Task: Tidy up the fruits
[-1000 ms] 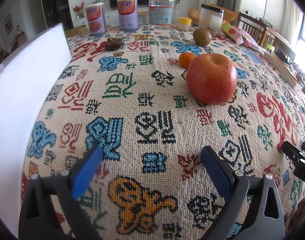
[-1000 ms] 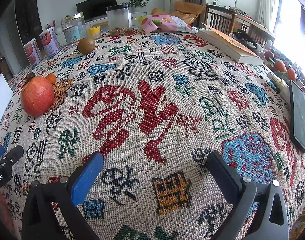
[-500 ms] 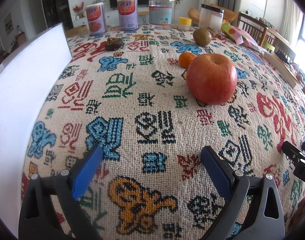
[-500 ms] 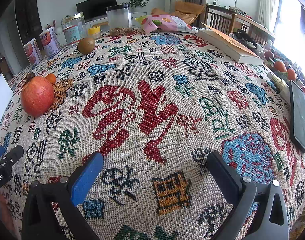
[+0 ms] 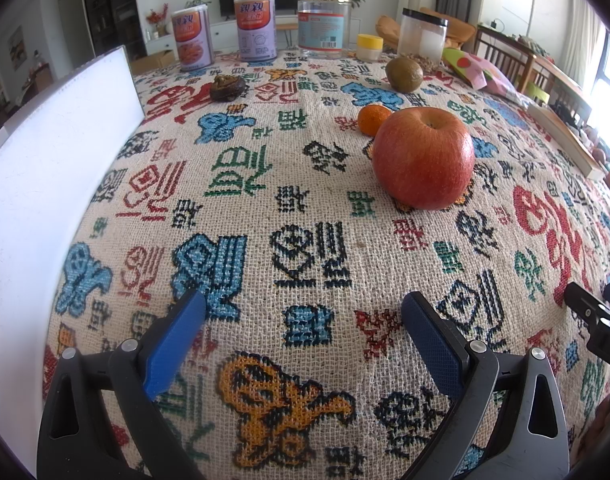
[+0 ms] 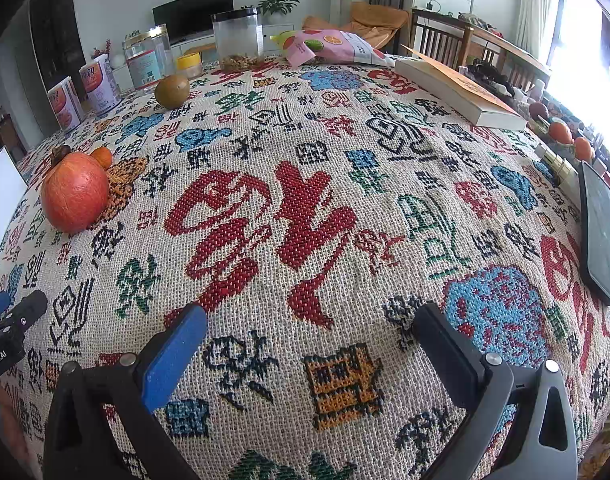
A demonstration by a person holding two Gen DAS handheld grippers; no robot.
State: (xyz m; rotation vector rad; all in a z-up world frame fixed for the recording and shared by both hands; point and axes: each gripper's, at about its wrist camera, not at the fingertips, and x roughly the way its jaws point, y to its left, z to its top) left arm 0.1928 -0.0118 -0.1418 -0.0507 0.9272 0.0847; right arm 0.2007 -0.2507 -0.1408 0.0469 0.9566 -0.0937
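Note:
A red apple [image 5: 423, 158] sits on the patterned tablecloth [image 5: 305, 240], ahead and right of my left gripper [image 5: 303, 312], which is open and empty. A small tangerine [image 5: 373, 119] lies just behind the apple, a kiwi [image 5: 404, 74] farther back, and a dark brown fruit [image 5: 227, 87] at the back left. In the right wrist view the apple [image 6: 74, 197], tangerine [image 6: 102, 157] and kiwi [image 6: 172, 91] lie far left. My right gripper [image 6: 311, 322] is open and empty over bare cloth.
A white tray [image 5: 45, 184] lines the left side. Cans [image 5: 192, 38] and jars [image 5: 324, 24] stand along the far edge. A snack bag [image 6: 329, 46], a book [image 6: 457, 92] and a phone [image 6: 599, 236] lie to the right.

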